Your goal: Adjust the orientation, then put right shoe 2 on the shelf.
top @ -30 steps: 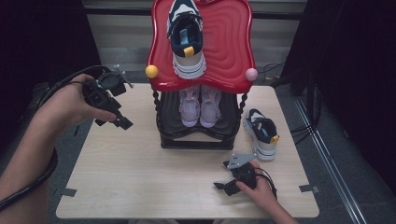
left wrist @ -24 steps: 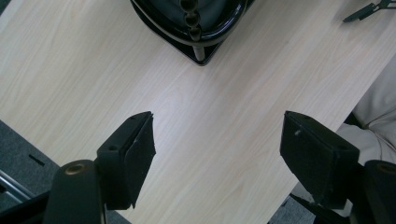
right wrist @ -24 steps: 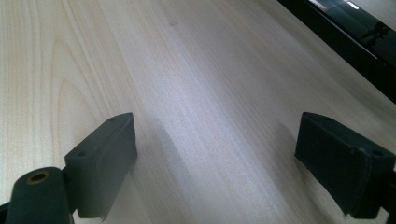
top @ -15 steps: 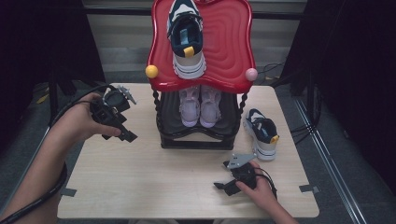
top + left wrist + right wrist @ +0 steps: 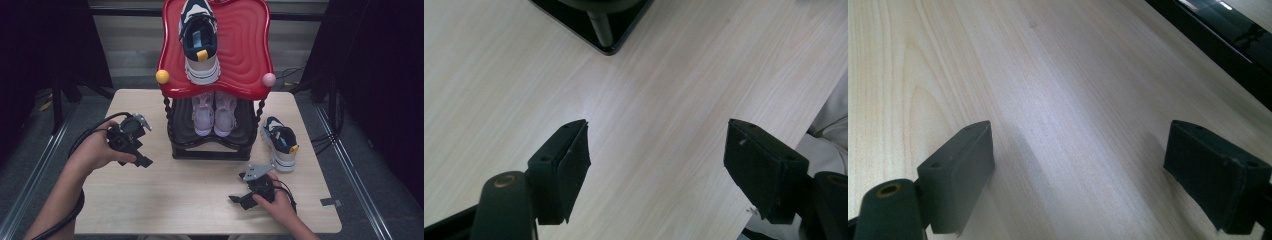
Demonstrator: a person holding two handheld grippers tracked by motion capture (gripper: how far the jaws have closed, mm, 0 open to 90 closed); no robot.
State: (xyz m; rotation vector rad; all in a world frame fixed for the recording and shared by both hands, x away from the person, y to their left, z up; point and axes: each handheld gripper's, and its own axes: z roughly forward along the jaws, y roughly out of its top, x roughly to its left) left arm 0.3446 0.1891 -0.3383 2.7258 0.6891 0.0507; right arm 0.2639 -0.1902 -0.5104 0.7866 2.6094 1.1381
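Observation:
A two-tier shoe rack (image 5: 215, 147) with a red wavy top (image 5: 247, 55) stands at the table's far middle. One navy and white sneaker (image 5: 200, 42) lies on the red top. A pair of pale lilac shoes (image 5: 214, 112) sits on the black lower shelf. A second navy sneaker (image 5: 280, 142) rests on the table right of the rack. My left gripper (image 5: 142, 161) hovers low over the table left of the rack, open and empty (image 5: 656, 155). My right gripper (image 5: 239, 200) rests near the front edge, open with bare wood between its jaws (image 5: 1078, 170).
The light wood table (image 5: 190, 200) spreads between both hands. The rack's black base corner and a post (image 5: 599, 25) show ahead of the left jaws. A dark strip of the rack base (image 5: 1218, 45) lies beyond the right jaws. Cables (image 5: 320, 145) trail off the table's right side.
My left hand has come down and nearer to the table's front left, closer to the rack's base. The right hand has kept still. Both sets of jaws stayed as wide.

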